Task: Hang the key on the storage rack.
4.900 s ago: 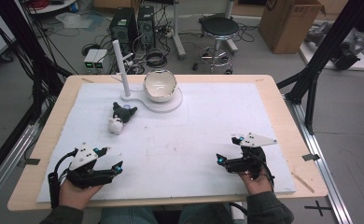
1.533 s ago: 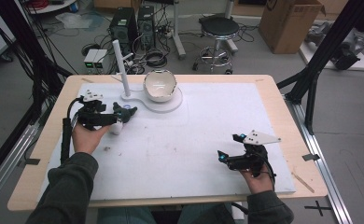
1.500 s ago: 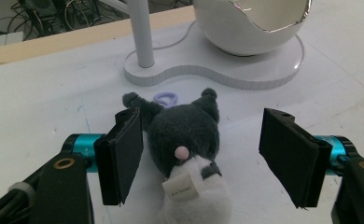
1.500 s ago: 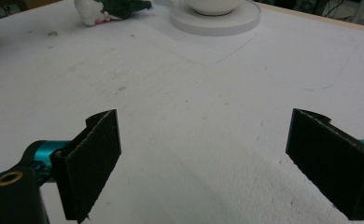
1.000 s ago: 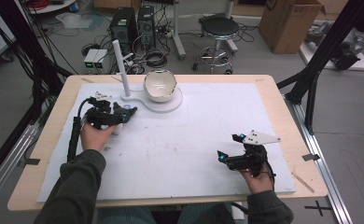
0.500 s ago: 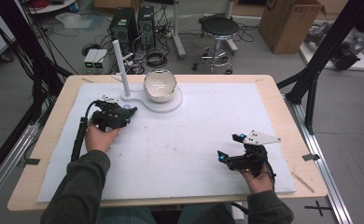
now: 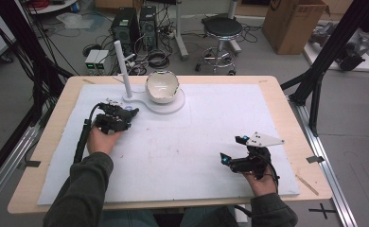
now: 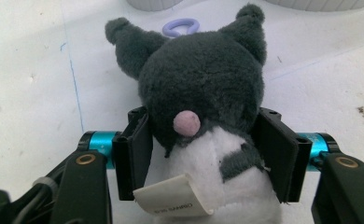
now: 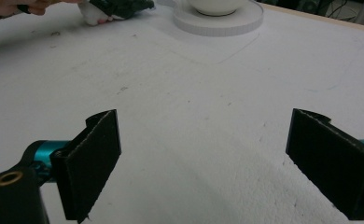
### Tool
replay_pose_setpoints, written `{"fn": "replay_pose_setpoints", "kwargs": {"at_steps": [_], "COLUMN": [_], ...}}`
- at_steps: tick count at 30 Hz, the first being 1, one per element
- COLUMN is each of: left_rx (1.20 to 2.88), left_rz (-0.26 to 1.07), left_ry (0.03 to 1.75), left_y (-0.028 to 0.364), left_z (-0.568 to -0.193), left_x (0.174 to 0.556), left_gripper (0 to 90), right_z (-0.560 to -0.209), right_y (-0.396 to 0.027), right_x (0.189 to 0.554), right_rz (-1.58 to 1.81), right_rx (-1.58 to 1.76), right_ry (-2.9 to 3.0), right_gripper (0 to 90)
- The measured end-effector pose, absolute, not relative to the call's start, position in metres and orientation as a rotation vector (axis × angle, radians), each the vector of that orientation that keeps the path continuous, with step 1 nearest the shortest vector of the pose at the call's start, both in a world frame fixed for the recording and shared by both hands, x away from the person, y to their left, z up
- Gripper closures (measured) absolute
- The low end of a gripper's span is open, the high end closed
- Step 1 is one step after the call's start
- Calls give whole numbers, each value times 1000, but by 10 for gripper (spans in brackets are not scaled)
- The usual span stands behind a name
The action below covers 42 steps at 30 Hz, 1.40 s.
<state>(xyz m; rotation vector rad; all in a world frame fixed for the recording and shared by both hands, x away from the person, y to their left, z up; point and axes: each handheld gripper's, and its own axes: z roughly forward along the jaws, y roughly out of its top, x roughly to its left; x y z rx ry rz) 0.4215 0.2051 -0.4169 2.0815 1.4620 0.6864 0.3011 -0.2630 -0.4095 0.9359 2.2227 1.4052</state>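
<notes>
A dark grey and white plush toy (image 8: pixel 203 93) with a pink nose and a purple ring (image 8: pixel 180 28) lies on the white mat, left of the bowl stand. My left gripper (image 8: pixel 203 158) (image 7: pixel 114 118) sits over it. Its jaws have just been closing with the toy between them, and both pads now press on the toy's sides. A paper tag hangs from the toy's white body. My right gripper (image 7: pixel 232 149) (image 9: pixel 203 158) rests near the front right of the mat, open, with only bare mat between its pads. Its view has the toy (image 9: pixel 110 9) far off at top left.
A white bowl (image 7: pixel 162 86) sits on a round white base (image 7: pixel 173 106) with an upright white post (image 7: pixel 121 66) at the back of the mat, just right of the toy. The white mat (image 7: pixel 197 137) covers most of the wooden table (image 7: pixel 286 101).
The left hand came from the front left of the table to the toy. Over the last second it settled over the toy and hid it from above. The right hand stayed put.
</notes>
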Motion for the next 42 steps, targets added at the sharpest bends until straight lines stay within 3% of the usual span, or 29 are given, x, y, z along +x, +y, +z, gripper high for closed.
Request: {"fn": "replay_pose_setpoints", "kwargs": {"at_steps": [14,42], "left_rx": [2093,1983], "left_rz": [686,655], "left_ry": [1436,1283], "left_y": [206,220], "left_z": [-416,-401], "left_x": [420,392], "left_gripper": [522,531], "right_z": [-410,-409], "right_y": [-264,-265], "right_x": [301,299], "right_rz": [1407,1404], "right_rx": [929,941], "right_ry": [2220,2212], "right_gripper": [96,96]}}
